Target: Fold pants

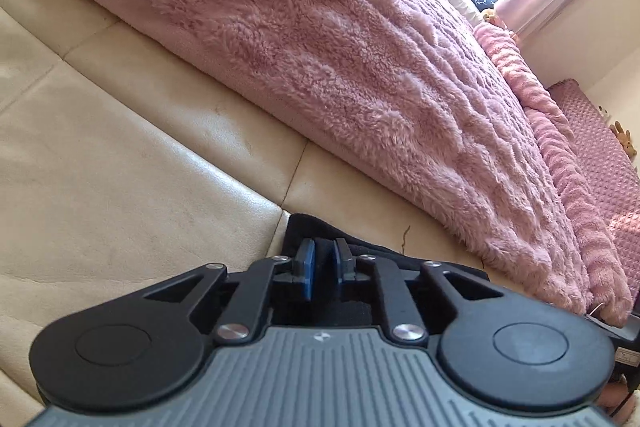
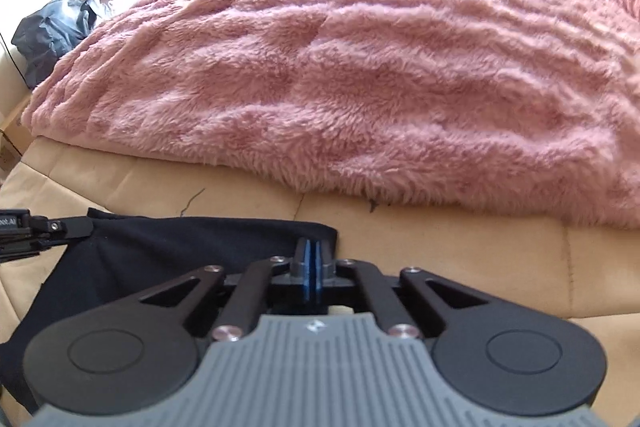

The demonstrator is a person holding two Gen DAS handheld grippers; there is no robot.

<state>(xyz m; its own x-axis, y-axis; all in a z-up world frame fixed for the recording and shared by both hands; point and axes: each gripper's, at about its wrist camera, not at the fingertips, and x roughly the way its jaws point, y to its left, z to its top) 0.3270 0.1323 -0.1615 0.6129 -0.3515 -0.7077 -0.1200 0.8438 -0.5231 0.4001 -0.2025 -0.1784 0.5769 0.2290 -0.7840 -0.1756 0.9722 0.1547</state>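
Pants (image 2: pixel 120 267) edge at bedside: right gripper (image 2: pixel 312 267) fingers clenched on it; left gripper (image 1: pixel 323 263) fingers pinch cloth.

Your dark navy pants (image 2: pixel 132 259) lie flat on the beige leather surface. They spread toward seven o'clock, top edge straight.

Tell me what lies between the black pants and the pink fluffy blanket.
Only bare beige padded surface separates the black pants from the pink blanket; the right wrist view shows it best.
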